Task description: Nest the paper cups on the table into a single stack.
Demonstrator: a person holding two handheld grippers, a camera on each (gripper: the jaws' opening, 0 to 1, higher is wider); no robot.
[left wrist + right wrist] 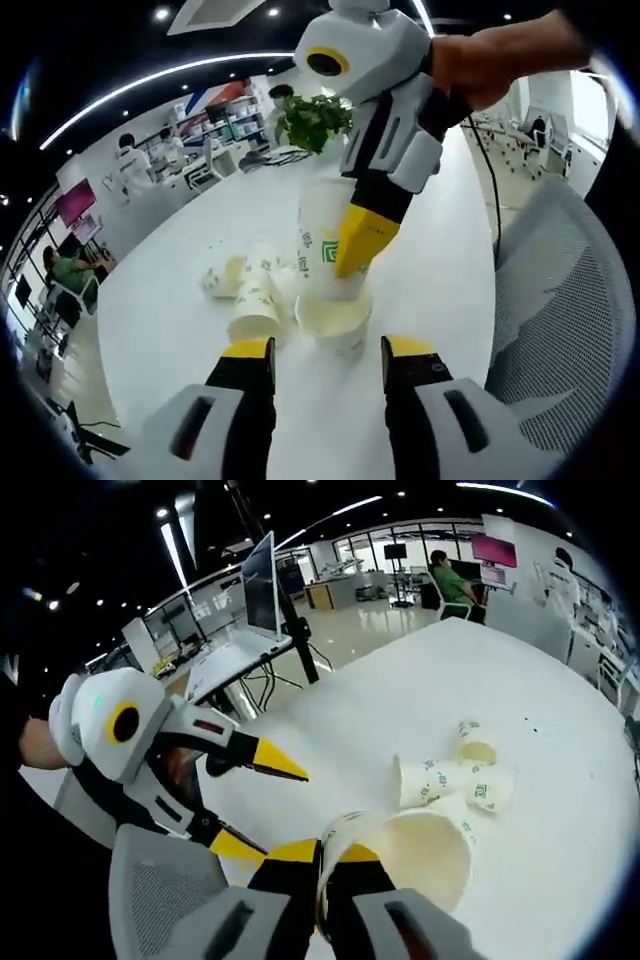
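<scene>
My right gripper (352,245) comes down from the upper right, shut on the wall of a tall white paper cup (322,235). That cup's base sits inside an upright cup (338,322) on the white table (170,330). Several loose cups (250,300) lie on their sides just left of it. My left gripper (328,347) stands open in front of the upright cup, touching nothing. In the right gripper view my right gripper (326,858) pinches the held cup's rim (335,832), its open mouth (425,855) beside it. The left gripper (262,810) is open at the left. Three tipped cups (430,780) lie beyond.
A grey mesh chair (560,300) stands against the table's right side, its back also low (160,890) in the right gripper view. A potted plant (312,120) sits at the table's far end. A screen on a stand (260,590) and desks with people lie beyond the table.
</scene>
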